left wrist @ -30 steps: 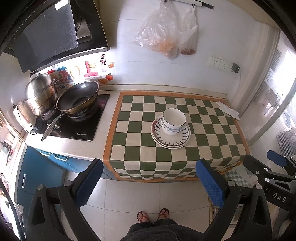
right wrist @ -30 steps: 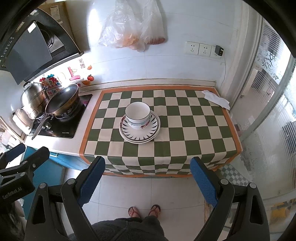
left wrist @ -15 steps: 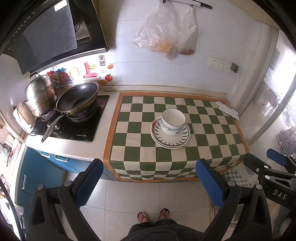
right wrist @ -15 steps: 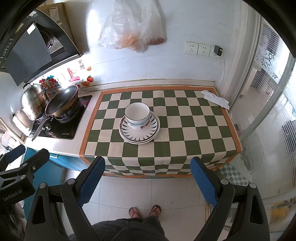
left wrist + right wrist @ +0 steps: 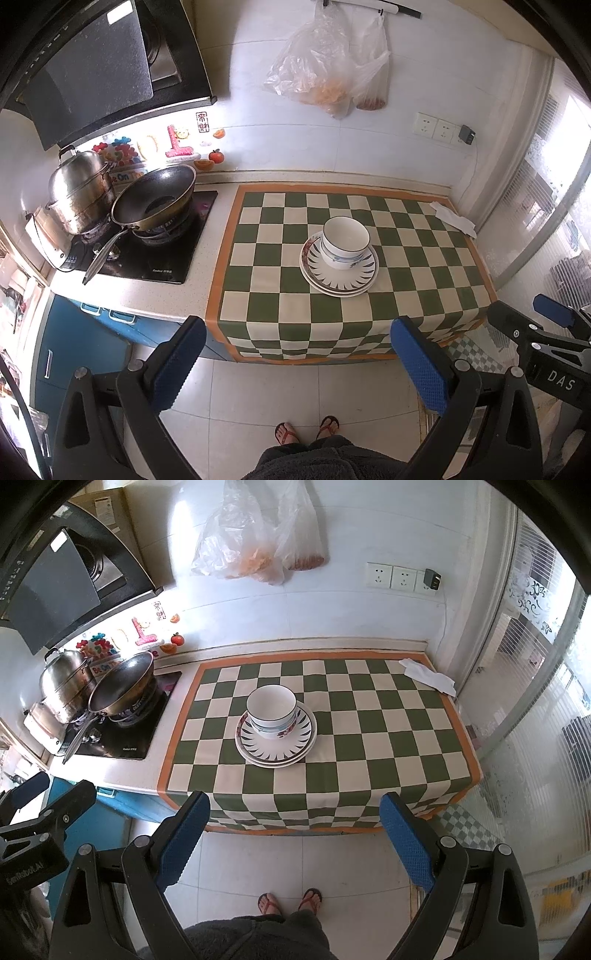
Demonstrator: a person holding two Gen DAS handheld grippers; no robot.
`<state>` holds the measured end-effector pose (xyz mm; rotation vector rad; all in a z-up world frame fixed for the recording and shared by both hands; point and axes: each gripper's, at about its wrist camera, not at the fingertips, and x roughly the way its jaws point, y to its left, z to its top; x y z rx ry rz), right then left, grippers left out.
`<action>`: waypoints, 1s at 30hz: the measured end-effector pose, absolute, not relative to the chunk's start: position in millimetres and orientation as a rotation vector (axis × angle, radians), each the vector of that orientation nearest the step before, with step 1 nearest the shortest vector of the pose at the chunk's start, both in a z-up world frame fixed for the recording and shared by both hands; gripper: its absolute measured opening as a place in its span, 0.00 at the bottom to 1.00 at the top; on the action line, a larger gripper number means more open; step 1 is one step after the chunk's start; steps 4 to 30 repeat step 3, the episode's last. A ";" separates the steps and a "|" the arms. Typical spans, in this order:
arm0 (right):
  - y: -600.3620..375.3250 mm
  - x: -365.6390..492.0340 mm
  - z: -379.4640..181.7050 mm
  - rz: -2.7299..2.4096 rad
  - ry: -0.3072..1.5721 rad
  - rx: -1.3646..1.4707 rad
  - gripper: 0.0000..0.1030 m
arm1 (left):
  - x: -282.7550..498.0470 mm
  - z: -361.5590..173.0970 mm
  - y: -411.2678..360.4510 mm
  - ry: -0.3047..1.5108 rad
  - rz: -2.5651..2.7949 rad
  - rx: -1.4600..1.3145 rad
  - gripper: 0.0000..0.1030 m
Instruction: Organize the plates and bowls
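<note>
A white bowl (image 5: pixel 344 242) with a dark rim stands upright on stacked patterned plates (image 5: pixel 339 278) in the middle of the green-and-cream checkered cloth (image 5: pixel 280 266). The right wrist view shows the same bowl (image 5: pixel 272 710) and plates (image 5: pixel 276 751). My left gripper (image 5: pixel 297 363) hangs open over the floor, well short of the counter's front edge, nothing between its blue pads. My right gripper (image 5: pixel 295 836) is likewise open and empty, held back from the counter. Each gripper shows at the edge of the other's view.
A black wok (image 5: pixel 155 201) and a steel steamer pot (image 5: pixel 79 192) sit on the hob at the left. A white cloth (image 5: pixel 454 219) lies at the far right corner. Plastic bags (image 5: pixel 328 79) hang on the wall. A person's feet in sandals (image 5: pixel 306 430) stand on the tiled floor.
</note>
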<state>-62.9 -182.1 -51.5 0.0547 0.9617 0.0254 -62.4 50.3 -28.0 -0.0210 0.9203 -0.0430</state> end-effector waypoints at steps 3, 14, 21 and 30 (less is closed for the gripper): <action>-183.4 -62.4 -51.4 0.024 0.961 0.058 0.93 | -60.7 -25.8 47.3 0.910 -0.047 -0.012 0.99; -183.4 -62.4 -51.4 0.024 0.961 0.058 0.93 | -60.7 -25.8 47.3 0.910 -0.047 -0.012 0.99; -183.4 -62.4 -51.4 0.024 0.961 0.058 0.93 | -60.7 -25.8 47.3 0.910 -0.047 -0.012 0.99; -183.4 -62.4 -51.4 0.024 0.961 0.058 0.93 | -60.7 -25.8 47.3 0.910 -0.047 -0.012 0.99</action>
